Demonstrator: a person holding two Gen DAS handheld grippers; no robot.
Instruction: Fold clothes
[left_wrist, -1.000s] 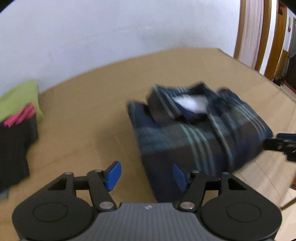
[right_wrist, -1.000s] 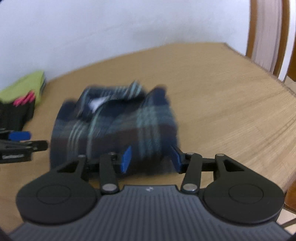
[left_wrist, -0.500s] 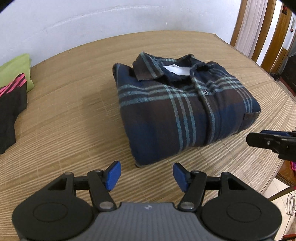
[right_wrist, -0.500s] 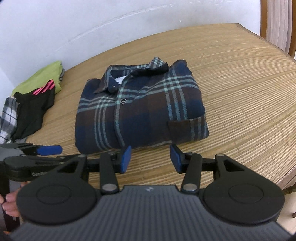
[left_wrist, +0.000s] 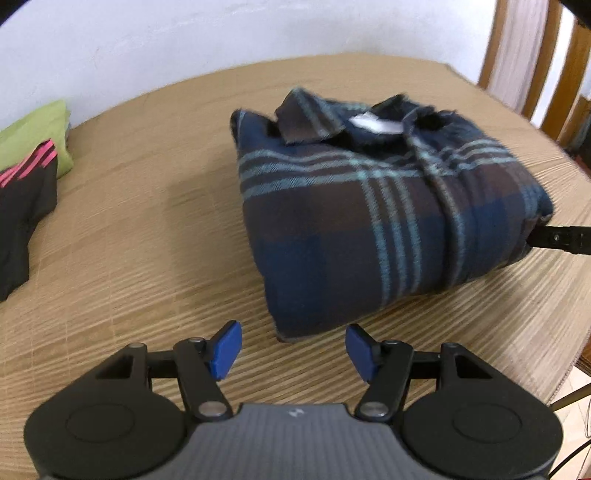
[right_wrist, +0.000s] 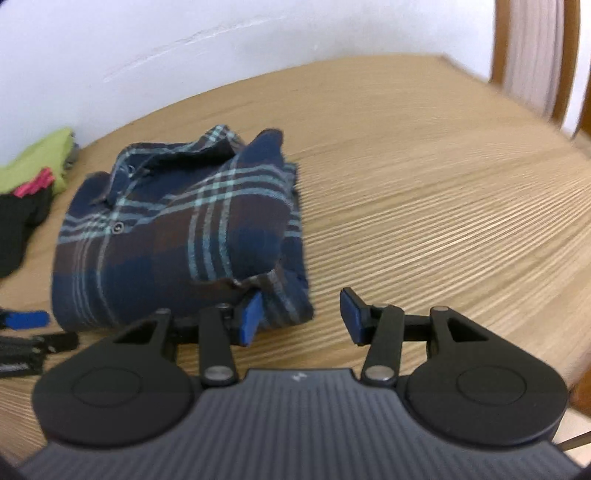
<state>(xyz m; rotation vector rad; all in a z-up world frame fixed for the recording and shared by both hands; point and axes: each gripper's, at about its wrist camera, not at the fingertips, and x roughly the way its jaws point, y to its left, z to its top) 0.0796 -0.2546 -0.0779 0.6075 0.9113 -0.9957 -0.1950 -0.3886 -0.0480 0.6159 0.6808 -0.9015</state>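
Note:
A folded navy and brown plaid shirt (left_wrist: 384, 206) lies on a bamboo mat (left_wrist: 140, 236), collar at the far side. It also shows in the right wrist view (right_wrist: 177, 236). My left gripper (left_wrist: 293, 349) is open and empty, low over the mat, with the shirt's near left corner just ahead between its jaws. My right gripper (right_wrist: 299, 317) is open, with the shirt's near right corner at its left fingertip (right_wrist: 251, 319). The right gripper's tip (left_wrist: 561, 238) touches the shirt's right edge in the left wrist view.
A pile of green, pink and black clothes (left_wrist: 26, 158) lies at the far left by the white wall; it also shows in the right wrist view (right_wrist: 29, 192). The mat's edge drops off at the right (left_wrist: 576, 354). Wooden door frames (left_wrist: 569, 70) stand beyond.
Both grippers have dropped lower and moved in toward the shirt's near corners. The right gripper now reaches the shirt's right edge. Both stay open.

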